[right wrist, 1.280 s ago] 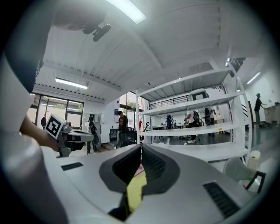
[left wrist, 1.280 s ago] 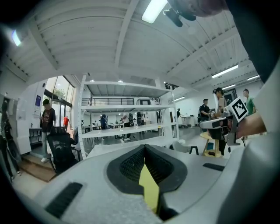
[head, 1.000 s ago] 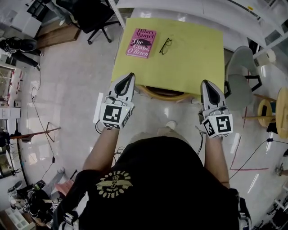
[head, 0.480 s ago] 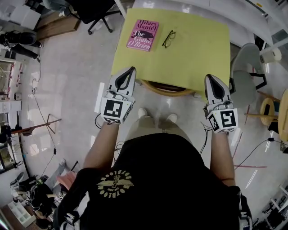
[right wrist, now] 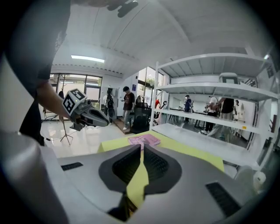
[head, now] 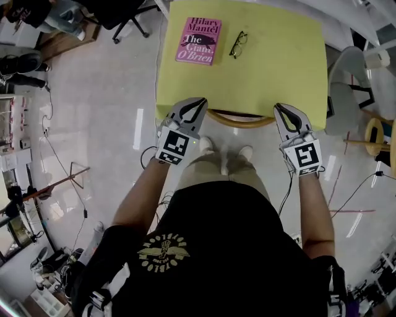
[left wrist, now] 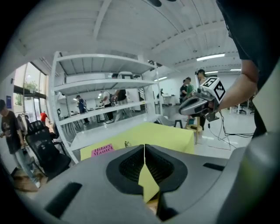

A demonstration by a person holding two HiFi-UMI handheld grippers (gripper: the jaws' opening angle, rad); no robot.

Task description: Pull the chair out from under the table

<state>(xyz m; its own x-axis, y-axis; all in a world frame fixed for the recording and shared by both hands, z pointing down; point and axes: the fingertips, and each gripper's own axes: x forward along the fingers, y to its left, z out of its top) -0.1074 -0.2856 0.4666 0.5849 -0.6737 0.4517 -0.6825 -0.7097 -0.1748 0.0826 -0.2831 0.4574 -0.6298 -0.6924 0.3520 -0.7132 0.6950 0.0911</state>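
Observation:
A wooden chair [head: 240, 122] is tucked under the yellow table [head: 272, 68]; only its curved backrest shows along the table's near edge. My left gripper [head: 199, 103] is shut and empty, its tip at the left end of the backrest by the table edge. My right gripper [head: 279, 109] is shut and empty, its tip at the right end of the backrest. In the left gripper view the shut jaws [left wrist: 144, 148] point over the table top [left wrist: 168, 133]. In the right gripper view the shut jaws [right wrist: 142, 151] point at the table [right wrist: 188, 151] too. Whether either tip touches the chair is hidden.
On the table lie a pink book [head: 198, 41] and a pair of glasses [head: 239, 44]. A grey chair [head: 346, 93] and a wooden stool [head: 374, 133] stand to the right. A black office chair [head: 120, 15] stands at the far left. Cables trail over the floor.
Both grippers have sunk and moved forward and inward, from wide of the table's near corners to the two ends of the chair's backrest. Their jaws stayed shut.

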